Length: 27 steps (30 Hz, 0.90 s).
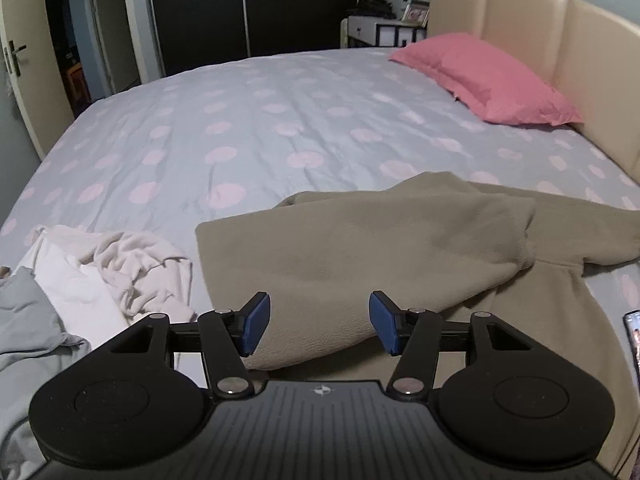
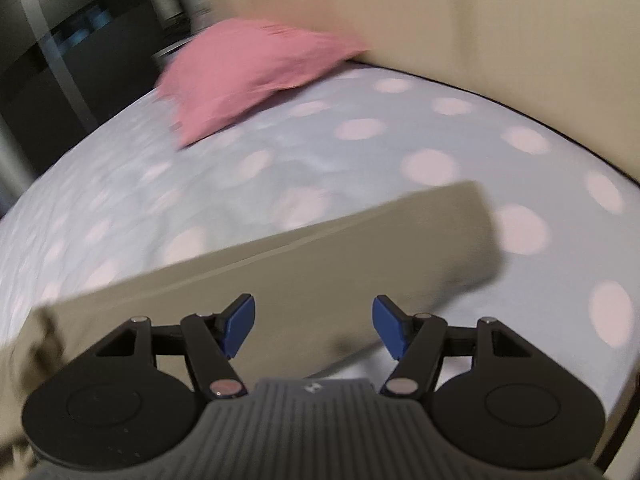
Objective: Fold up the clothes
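Surface: bed (image 1: 240,128) with pale blue, pink-dotted cover.
Room: beige headboard (image 1: 560,40), pink pillow (image 1: 488,80) beside it.
Garment: olive fleece (image 1: 360,248) near bed's front edge, long axis crosswise, sleeve toward headboard.
Left gripper (image 1: 319,322): jaws apart, empty.
Right gripper (image 2: 314,326): jaws apart, empty.

olive garment (image 1: 360,248) matt fleece; bedsheet (image 1: 240,120) smooth dotted cotton; headboard (image 1: 528,28) padded, slightly glossy leather-look.

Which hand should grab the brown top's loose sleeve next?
Probably the right: its open tool hangs right over the flat sleeve. The left tool is over the brown top's folded body.
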Tool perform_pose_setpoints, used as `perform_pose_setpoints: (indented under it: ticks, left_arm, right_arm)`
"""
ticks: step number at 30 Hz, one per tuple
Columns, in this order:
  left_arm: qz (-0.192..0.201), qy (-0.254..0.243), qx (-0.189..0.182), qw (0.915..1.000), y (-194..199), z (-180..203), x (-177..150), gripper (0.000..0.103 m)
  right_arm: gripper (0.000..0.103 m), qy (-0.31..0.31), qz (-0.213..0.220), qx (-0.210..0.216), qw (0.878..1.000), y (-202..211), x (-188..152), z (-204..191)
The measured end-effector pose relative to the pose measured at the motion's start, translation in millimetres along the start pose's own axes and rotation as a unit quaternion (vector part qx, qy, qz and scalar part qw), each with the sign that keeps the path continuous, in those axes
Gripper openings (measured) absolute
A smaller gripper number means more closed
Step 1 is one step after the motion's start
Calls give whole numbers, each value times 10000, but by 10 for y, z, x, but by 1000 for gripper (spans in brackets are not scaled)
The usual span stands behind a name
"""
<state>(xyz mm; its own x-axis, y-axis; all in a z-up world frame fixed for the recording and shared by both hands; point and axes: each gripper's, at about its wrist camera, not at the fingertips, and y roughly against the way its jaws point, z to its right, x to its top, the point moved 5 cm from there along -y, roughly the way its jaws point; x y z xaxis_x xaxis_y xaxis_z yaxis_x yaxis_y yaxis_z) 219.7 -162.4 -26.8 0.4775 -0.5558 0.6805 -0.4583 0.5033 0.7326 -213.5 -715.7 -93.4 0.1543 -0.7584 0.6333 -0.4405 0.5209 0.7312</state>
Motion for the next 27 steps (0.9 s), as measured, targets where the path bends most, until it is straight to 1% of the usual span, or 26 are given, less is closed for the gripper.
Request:
perform_pose_setpoints:
  ticks: [2,8,11,13,15,16,18,19,22,23,24,25,27]
  left_arm:
    - [-1,97,-48,9999,-9,-17,-29,53]
    - [-209,302,72,9993,-127,-105,-120,53]
    - [-311,540,12,9981,-213,-160,-142,53]
    - [-378,574,31,9976,-278,-172,-144,53]
    - [-439,529,82,9976,-341,-166,-158,53]
    - [-474,508,95,9975,-374,-164,-162,53]
    - [-546,480,98,9973,-431,-158,-174,53]
    - [-580,464,98,9972,-458,-155,-181,53]
    - [-664,407,141,9969,-526,-127,-205,53]
    - [-681,394,146,9968,-537,-126,-211,53]
    - [-689,394,140,9967,-540,-127,-217,53]
    - [-697,394,134,9967,-543,-127,-223,53]
    - [-715,393,126,9966,-547,-132,-236,53]
  right_arm:
    - [62,-352,26,-148,9993,-96,56,248]
    - [60,-1106,29,-543,9924,-333,124,843]
    - [59,-1364,4,-592,9889,-473,149,1003]
    - [59,-1552,-78,-543,9864,-569,143,1097]
    - [60,-1788,-105,-393,9830,-682,157,1164]
    - [60,-1796,-131,-393,9829,-732,158,1166]
    - [60,-1541,-293,-559,9860,-862,137,1126]
    - [59,-1399,-483,-690,9866,-932,98,1097]
    - [60,-1200,-571,-853,9875,-1040,51,1040]
    - [60,-1213,-569,-825,9875,-1037,77,1036]
    - [59,-1336,-508,-695,9873,-1008,104,1050]
    - [58,-1502,-464,-566,9859,-979,118,1070]
    - [57,-2000,-325,-242,9790,-887,110,1142]
